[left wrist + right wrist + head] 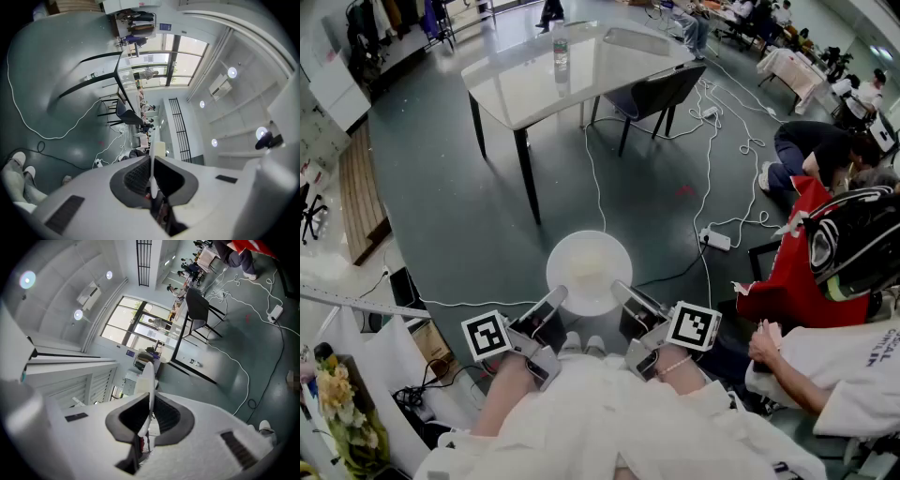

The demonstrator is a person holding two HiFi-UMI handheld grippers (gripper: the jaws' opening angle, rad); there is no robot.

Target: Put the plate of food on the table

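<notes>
Here the white plate [589, 270] hangs level over the floor [459, 216], just beyond the person's shoes [582, 343]. The left gripper [553, 299] clamps its near-left rim and the right gripper [623, 292] its near-right rim. The bench [525, 89] stands well apart, farther off.

A dark chair [661, 94] stands far ahead of the right claw [622, 290], white cables [709, 178] and a power strip [715, 239] lie ahead-right of it, and flowers [333, 389] sit left of the left claw [554, 299].
</notes>
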